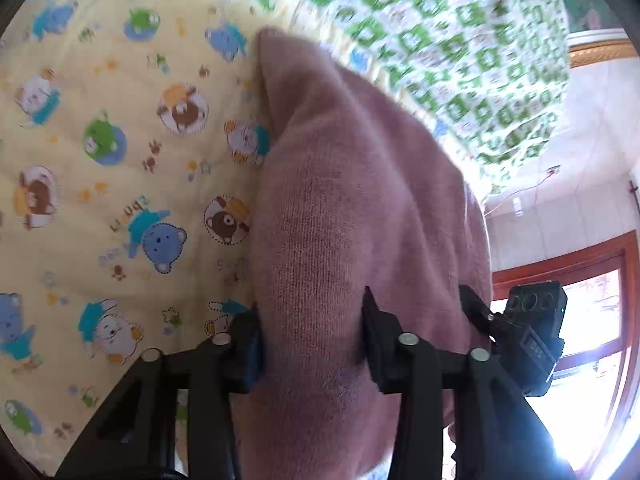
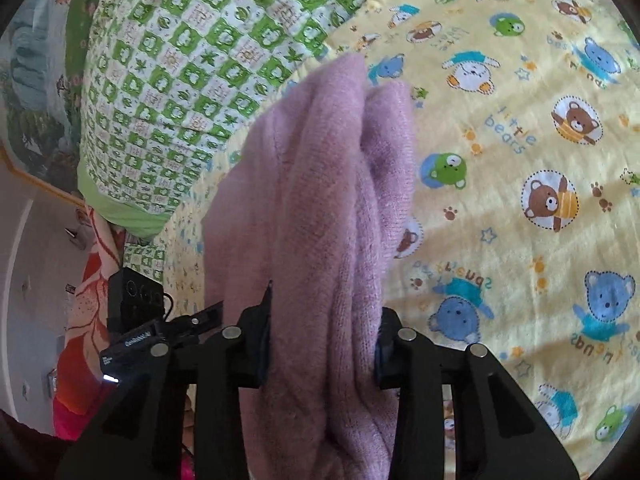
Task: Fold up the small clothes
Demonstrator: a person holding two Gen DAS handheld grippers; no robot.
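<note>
A pink knitted garment [image 1: 352, 200] hangs bunched between both grippers, lifted above the yellow bear-print sheet [image 1: 100, 160]. My left gripper [image 1: 312, 340] is shut on one thick fold of it. In the left wrist view the other gripper [image 1: 532, 344] shows at the right edge, behind the garment. My right gripper [image 2: 324, 340] is shut on another bunched part of the same garment [image 2: 320, 200], whose folds hang forward over the sheet [image 2: 520, 160]. In the right wrist view the other gripper [image 2: 136, 320] shows at the left.
A green-and-white checked quilt [image 1: 460, 40] lies along the far side of the bed; it also shows in the right wrist view [image 2: 192, 80]. A bright window with a red frame [image 1: 600, 320] is at the right. A red floral cloth [image 2: 88, 320] lies at the bed's edge.
</note>
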